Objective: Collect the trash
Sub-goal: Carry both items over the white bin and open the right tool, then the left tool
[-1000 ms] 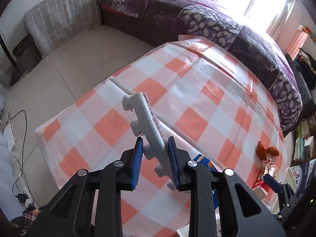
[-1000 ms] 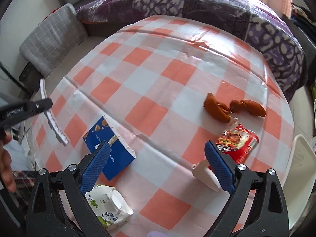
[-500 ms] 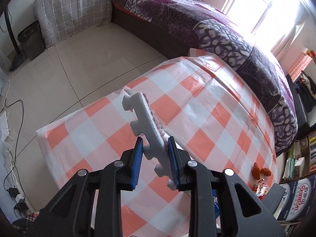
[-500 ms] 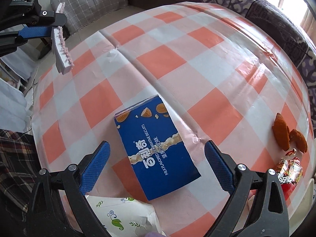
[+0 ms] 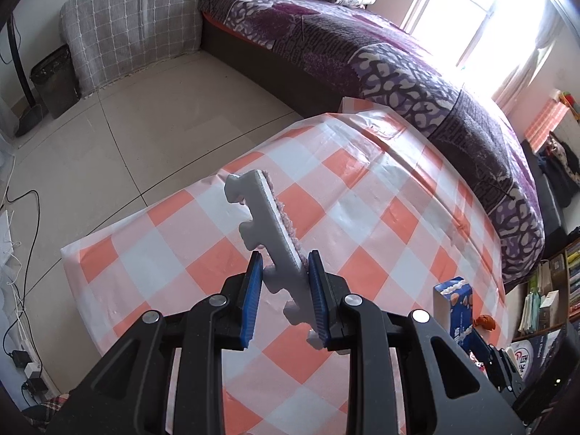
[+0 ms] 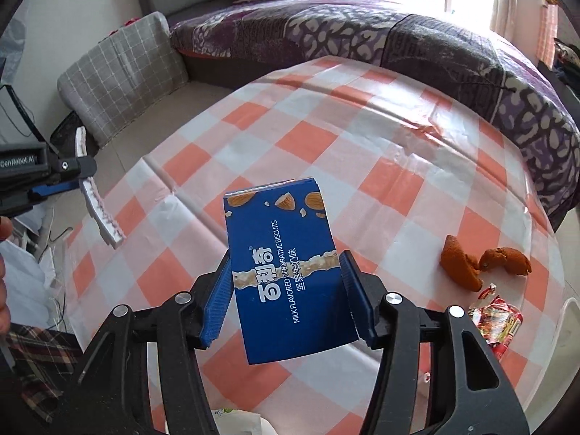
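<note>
Biscuit box [image 6: 290, 275]: blue, pinched in my right gripper [image 6: 286, 299], whose jaws have just been closing. Foam strip [image 5: 275, 250]: clamped in my left gripper [image 5: 284, 299].

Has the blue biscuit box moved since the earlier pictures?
Yes. The blue biscuit box lay flat on the checked tablecloth; now it is tilted up off it, between the right gripper pads, which have just been closing.

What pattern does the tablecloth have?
The tablecloth has orange, pink and white checks; the right wrist view shows it best.

Orange-and-white checked tablecloth [image 6: 326, 137], dark-blue biscuit box [image 6: 286, 272], grey-white foam strip [image 5: 270, 232] with seemingly pinkish fuzz, purple patterned bedspread [image 5: 380, 54].
</note>
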A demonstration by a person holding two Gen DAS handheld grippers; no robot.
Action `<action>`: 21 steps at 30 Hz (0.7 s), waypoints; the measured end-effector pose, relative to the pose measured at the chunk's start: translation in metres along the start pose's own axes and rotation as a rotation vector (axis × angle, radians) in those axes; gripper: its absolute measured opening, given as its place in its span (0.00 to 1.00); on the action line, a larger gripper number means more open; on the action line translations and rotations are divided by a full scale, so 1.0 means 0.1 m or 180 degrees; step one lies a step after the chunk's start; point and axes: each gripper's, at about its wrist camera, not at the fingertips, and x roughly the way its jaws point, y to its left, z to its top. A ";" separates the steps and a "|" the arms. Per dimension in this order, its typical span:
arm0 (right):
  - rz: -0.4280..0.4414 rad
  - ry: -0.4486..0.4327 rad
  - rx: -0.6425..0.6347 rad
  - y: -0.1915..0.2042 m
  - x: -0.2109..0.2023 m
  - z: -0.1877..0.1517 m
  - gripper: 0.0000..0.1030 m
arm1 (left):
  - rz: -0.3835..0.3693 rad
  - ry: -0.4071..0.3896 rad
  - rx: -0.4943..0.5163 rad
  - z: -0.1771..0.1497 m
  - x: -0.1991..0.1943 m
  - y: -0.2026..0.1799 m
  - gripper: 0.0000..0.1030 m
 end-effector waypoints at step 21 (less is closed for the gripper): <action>-0.0733 -0.0739 0.0720 -0.68 -0.74 0.03 0.53 | -0.0100 -0.0488 0.0454 -0.18 -0.33 -0.82 0.25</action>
